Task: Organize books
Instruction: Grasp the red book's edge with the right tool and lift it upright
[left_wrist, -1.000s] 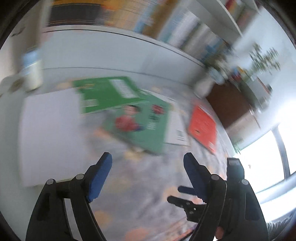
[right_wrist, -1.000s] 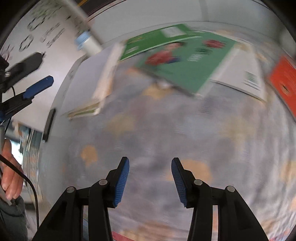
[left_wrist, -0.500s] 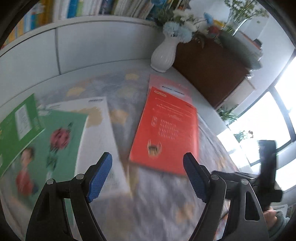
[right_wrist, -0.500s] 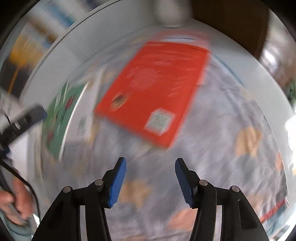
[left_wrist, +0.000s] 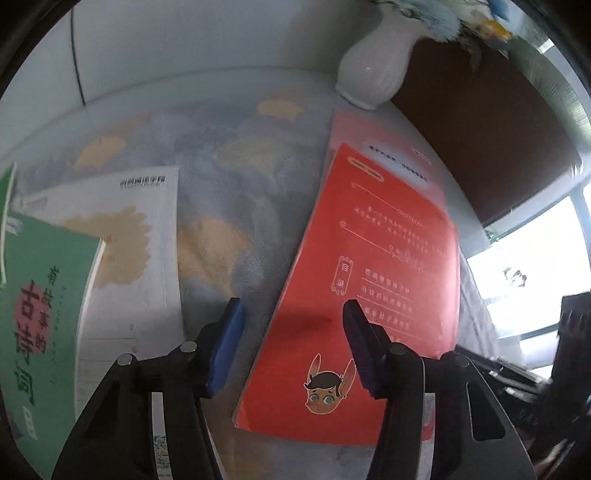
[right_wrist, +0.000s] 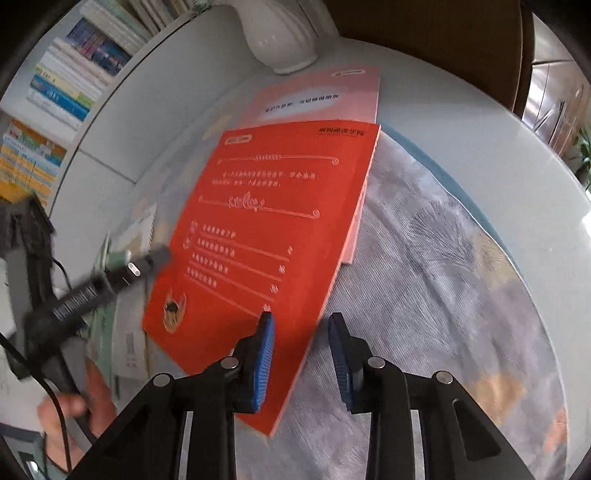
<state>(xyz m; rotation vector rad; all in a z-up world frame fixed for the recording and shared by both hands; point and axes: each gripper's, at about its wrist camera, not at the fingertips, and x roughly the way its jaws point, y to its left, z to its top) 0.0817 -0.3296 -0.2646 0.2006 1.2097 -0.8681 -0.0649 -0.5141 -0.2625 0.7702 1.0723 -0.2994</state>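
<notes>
Red book (left_wrist: 373, 266) lies flat on the patterned cloth (left_wrist: 229, 177), near the white vase (left_wrist: 373, 62). L gripper (left_wrist: 291, 332) straddles its left edge, R gripper (right_wrist: 301, 347) its right edge; both jaws have just been narrowing, pads not pressing it. Cover writing mostly too small; boxed "目录" legible.

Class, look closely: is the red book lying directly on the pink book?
Touching. The right wrist view shows the red book overlapping the pink book, its far edge resting on it.
</notes>
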